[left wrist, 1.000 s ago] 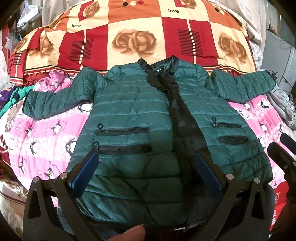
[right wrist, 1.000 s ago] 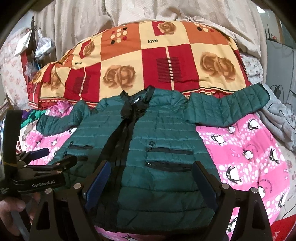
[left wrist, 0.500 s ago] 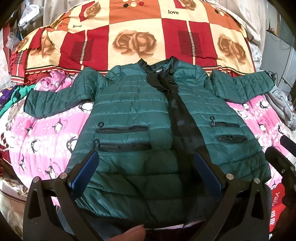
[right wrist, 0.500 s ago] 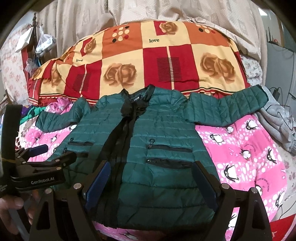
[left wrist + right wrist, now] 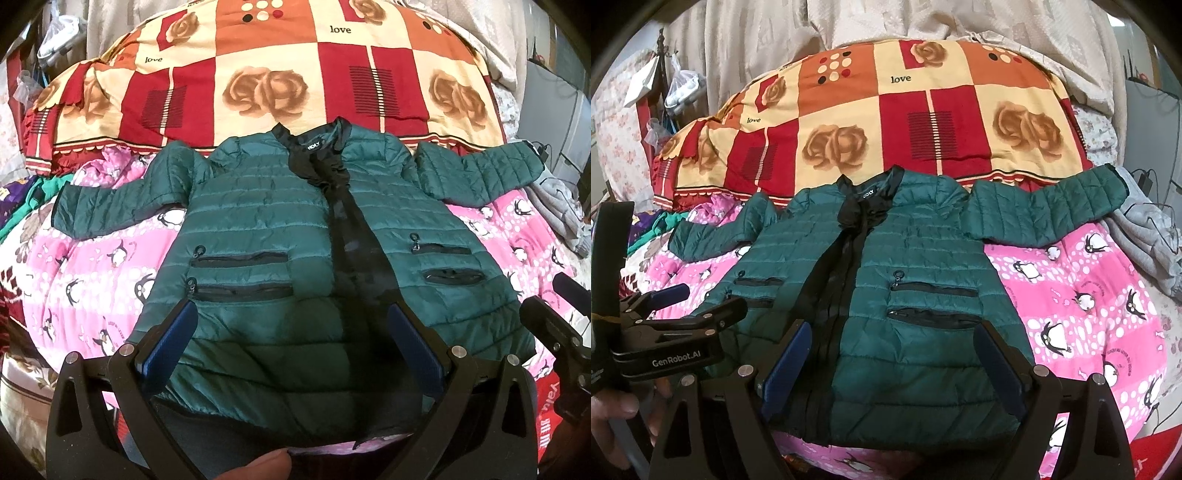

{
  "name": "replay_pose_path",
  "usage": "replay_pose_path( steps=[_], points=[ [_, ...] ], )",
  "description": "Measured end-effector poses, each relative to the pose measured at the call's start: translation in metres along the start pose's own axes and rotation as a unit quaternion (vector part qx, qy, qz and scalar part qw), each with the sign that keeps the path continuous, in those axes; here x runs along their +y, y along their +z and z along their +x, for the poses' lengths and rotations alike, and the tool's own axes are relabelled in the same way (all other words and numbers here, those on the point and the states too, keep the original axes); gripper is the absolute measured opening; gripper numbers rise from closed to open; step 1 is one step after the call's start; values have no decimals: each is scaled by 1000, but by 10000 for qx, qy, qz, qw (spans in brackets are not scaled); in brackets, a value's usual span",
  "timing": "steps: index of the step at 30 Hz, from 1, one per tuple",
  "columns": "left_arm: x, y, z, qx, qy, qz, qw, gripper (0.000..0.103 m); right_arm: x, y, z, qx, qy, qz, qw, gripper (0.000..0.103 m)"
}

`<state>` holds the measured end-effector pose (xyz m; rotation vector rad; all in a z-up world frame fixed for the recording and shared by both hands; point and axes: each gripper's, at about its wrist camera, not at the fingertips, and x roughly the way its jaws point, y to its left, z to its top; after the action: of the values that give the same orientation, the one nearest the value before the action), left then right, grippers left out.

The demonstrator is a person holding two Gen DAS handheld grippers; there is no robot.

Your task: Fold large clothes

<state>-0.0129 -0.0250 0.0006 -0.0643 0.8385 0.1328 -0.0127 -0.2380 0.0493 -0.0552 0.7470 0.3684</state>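
Pink penguin-print bedspread [image 5: 1082,295] carries the quilted dark-green puffer jacket [image 5: 916,280] spread flat, sleeves out, unfolded; left tool [image 5: 291,347] and right tool [image 5: 892,363] hover released.

Green jacket [image 5: 258,229] spread flat on pink blanket [image 5: 85,273].
Left gripper [image 5: 291,328] open above its hem.

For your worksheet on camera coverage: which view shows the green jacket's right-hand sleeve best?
The right wrist view: the sleeve lies fully visible, cuff included, on the pink penguin blanket. The left wrist view shows it smaller, near the edge.
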Motion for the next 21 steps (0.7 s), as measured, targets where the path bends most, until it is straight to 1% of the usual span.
replay_pose_path(
  steps=[4,9,12,15,21],
  points=[
    [-5,4,1,-9,-7,-7,10000,103,-3,1,1,-13,-5,12,10000,88],
    [-5,16,16,-16,22,13,10000,103,-10,6,6,-6,-57,5,10000,88],
    [0,29,30,-124,150,1,9998,103,-17,11,10,-10,-186,-25,9998,88],
    [6,35,43,-102,257,18,9996,103,-24,15,15,4,-280,23,9996,88],
    [18,42,60,-7,101,-141,9998,103,-25,23,30,81,-424,-19,9991,88]
  ],
)
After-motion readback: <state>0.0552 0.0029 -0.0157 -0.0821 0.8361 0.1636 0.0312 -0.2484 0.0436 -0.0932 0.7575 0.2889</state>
